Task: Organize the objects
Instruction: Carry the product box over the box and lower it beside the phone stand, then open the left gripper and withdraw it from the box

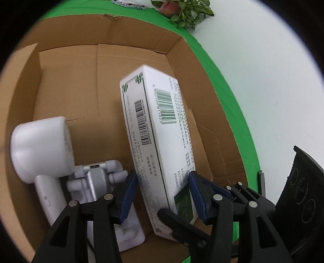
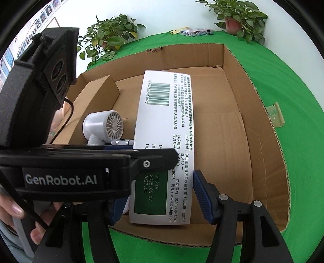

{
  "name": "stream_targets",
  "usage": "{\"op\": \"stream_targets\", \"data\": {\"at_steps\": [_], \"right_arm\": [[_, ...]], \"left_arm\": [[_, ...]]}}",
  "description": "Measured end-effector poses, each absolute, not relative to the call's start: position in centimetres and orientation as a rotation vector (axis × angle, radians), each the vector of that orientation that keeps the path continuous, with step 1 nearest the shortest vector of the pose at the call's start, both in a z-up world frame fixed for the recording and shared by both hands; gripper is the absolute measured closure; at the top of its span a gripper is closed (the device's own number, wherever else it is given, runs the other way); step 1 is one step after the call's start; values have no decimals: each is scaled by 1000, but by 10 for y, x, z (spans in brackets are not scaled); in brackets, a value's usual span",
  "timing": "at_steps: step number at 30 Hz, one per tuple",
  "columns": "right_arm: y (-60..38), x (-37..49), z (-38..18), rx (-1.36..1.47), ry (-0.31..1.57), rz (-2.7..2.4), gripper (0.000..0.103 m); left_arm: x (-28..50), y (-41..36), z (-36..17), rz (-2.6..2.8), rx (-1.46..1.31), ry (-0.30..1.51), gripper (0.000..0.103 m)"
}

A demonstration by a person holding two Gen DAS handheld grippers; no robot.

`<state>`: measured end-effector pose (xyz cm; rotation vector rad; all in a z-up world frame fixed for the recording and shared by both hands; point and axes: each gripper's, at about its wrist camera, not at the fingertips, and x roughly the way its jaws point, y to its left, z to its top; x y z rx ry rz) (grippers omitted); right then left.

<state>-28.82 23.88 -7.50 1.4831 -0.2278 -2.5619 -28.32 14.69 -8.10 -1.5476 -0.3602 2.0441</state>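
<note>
A long white medicine box (image 1: 158, 129) with barcodes and a green patch stands tilted inside an open cardboard box (image 1: 81, 76). My left gripper (image 1: 160, 194) is shut on the near end of the white box, blue pads on both sides. It also shows in the right wrist view (image 2: 164, 141), with the left gripper (image 2: 141, 159) clamped across it. My right gripper (image 2: 160, 196) is open, its pads straddling the near end of the white box; I cannot tell whether they touch. A white hair dryer (image 1: 40, 147) lies in the cardboard box at the left (image 2: 105, 125).
A white and grey bracket-like part (image 1: 97, 180) lies beside the hair dryer. A small brown carton (image 2: 97, 93) sits at the box's far left. Green cloth (image 2: 283, 81) covers the table. Potted plants (image 2: 241, 18) and a small packet (image 2: 196, 32) stand at the back.
</note>
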Motion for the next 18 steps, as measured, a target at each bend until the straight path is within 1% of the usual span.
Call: {"op": "stream_targets", "data": {"at_steps": [2,4,10,13,15,18], "right_arm": [[239,-293,-79,1527,-207,-2582,45],[240,-297,-86,1539,-209,-2577,45],[224,-300,-88,1567,-116,-2607,44],[220,-300,-90,1584,-147,-2567,40],[216,-302,-93,1590,-128,-2559,37],[211,-302,-96,1589,-88,-2568,37]], "left_arm": [[-279,138,-70,2101,-1523,-344,56],[-270,131,-55,2116,-1477,-375,56],[-238,100,-16,2213,-1362,-385,56],[-223,85,-7,2256,-1330,-379,56],[-214,73,-3,2275,-1320,-390,56],[-215,60,1,2320,-1314,-405,56]]}}
